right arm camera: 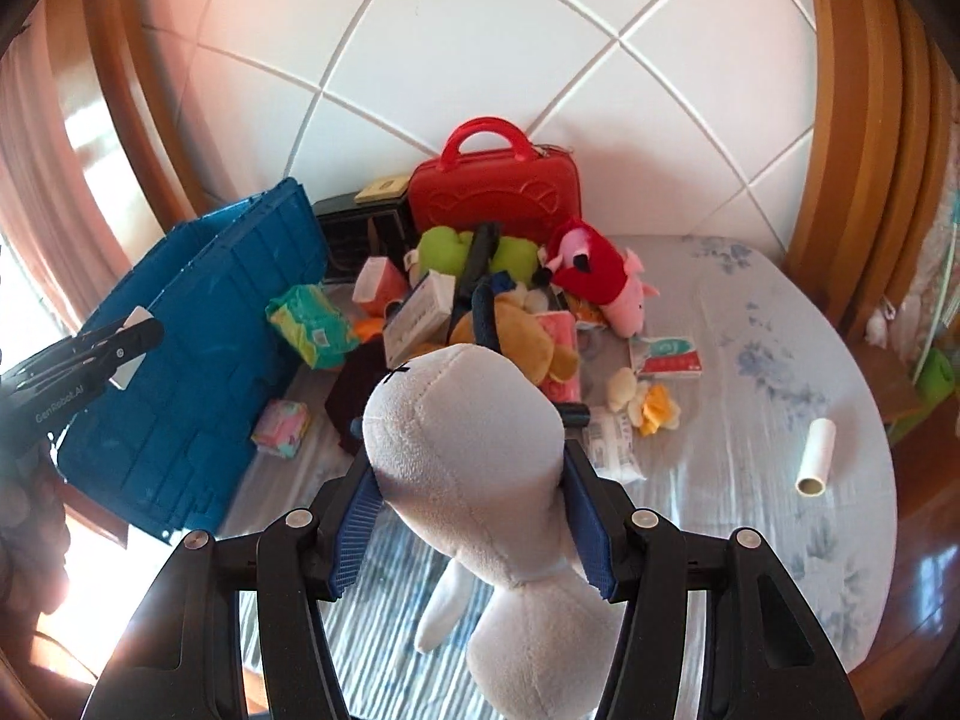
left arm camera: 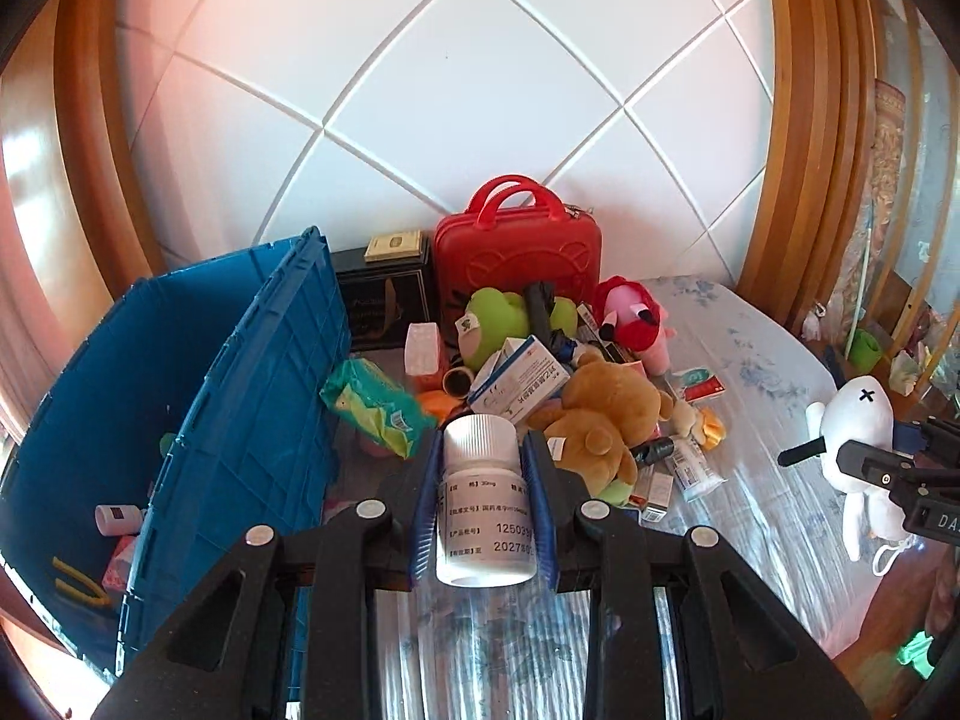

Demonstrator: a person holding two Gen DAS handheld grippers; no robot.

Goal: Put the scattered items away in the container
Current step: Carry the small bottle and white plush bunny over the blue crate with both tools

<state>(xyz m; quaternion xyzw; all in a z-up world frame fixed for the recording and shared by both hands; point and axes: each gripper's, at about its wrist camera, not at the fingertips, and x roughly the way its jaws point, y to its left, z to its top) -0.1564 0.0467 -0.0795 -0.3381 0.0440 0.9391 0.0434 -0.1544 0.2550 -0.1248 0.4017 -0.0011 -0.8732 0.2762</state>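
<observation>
Two tongs gripping: left tongs [left arm camera: 480, 516] clamping rigid, slippery white plastic pill bottle [left arm camera: 485, 504] mid-body; right tongs [right arm camera: 474, 516] squeezing soft, light grey plush toy [right arm camera: 480, 480] below head.

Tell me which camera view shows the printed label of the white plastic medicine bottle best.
The left wrist view: the white plastic medicine bottle sits close between the left claw pads, label facing the camera. In the right wrist view, only a white sliver shows in the left claw; no label is visible.
</observation>
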